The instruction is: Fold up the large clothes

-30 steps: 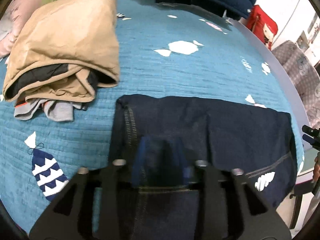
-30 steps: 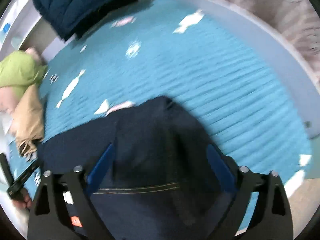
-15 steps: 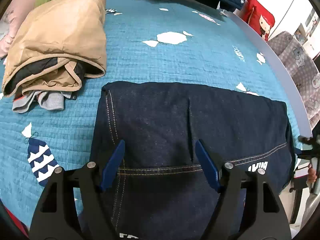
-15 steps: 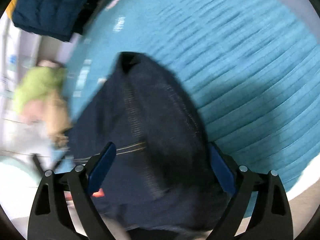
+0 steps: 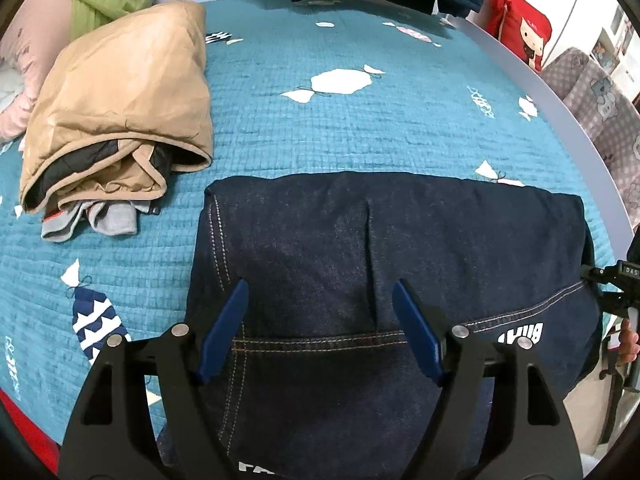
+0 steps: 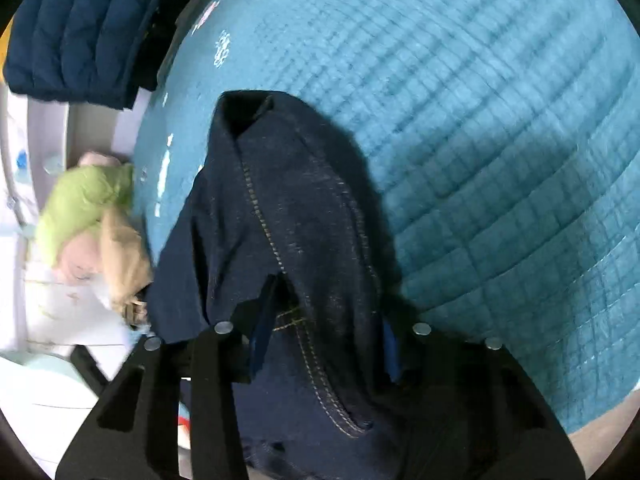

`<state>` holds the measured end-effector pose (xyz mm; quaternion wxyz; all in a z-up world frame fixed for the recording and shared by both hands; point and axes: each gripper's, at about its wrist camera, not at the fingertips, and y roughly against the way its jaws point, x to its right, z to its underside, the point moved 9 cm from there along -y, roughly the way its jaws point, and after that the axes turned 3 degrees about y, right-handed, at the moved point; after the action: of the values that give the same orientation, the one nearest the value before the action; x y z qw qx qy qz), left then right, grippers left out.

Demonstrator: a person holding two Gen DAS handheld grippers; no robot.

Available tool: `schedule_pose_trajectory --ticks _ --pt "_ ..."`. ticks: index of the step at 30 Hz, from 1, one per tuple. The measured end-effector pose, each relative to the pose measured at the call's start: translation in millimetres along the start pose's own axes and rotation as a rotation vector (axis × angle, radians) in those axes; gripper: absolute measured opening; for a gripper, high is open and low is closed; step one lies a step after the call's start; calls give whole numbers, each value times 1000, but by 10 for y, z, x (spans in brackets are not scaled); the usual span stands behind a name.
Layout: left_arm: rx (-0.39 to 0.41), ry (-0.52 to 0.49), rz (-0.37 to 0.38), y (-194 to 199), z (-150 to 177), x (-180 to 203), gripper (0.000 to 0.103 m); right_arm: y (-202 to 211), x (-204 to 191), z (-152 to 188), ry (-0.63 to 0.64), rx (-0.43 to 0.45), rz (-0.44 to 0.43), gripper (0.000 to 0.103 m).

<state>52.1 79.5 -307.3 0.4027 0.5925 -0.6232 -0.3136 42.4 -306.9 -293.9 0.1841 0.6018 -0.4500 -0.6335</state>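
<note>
From the left wrist view, the folded dark blue denim garment with tan stitching (image 5: 384, 264) lies flat on the teal quilted bedspread (image 5: 360, 120), its long axis running left to right across the near part of the bed. The left gripper (image 5: 320, 304) hovers above the garment's near-left half with its blue-padded jaws spread apart and nothing between them, the denim lying directly beneath and ahead. At the far right edge of this view, part of the other tool and a hand (image 5: 628, 340) sit at the garment's right end. A folded tan padded jacket (image 5: 120, 120) rests well apart on the far left.

From the right wrist view, the same denim (image 6: 288, 220) rises as a bunched ridge running away from the camera, and the right gripper (image 6: 324, 340) has it between its blue pads; its jaws have just been closing, and they look pressed onto that gathered end. The bedspread (image 6: 480, 140) lies bare to the right.

My guess is that the right hand, already at the garment's right end, is the one placed to carry that end across toward the left along the long axis.
</note>
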Motion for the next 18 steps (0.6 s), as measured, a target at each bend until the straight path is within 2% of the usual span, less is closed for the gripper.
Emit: schedule_pose_trajectory --ticks 2,3,5,6,8,10,12,15,16,17,18 --pt "-2 -8 9 -10 -3 38 76 6 -49 26 32 -1 24 45" --pt "-3 -11 7 -15 -5 49 76 20 -70 38 18 -11 7 45" --pt "-5 -23 1 -16 -15 87 76 8 -185 98 5 -72 -108 45" --pt "-2 -28 2 -10 -22 104 76 -9 -256 157 37 -117 -158 45" --pt "7 -34 10 5 -37 135 76 -32 -232 165 71 -141 -121 45" --pt "11 -43 12 -4 -41 171 76 -116 -174 159 33 -154 -105 43" --pt "8 -47 10 -16 -46 188 76 -120 -175 151 -6 -134 -89 38" --pt "13 -48 41 7 -71 279 75 -43 -285 158 36 -62 -7 27" --pt "11 -50 65 21 -96 349 72 -12 -332 157 40 -36 10 23" --pt "12 -50 80 34 -125 404 63 37 -401 145 43 -7 21 22" --pt "13 -49 89 38 -150 440 59 107 -479 136 41 26 19 21"
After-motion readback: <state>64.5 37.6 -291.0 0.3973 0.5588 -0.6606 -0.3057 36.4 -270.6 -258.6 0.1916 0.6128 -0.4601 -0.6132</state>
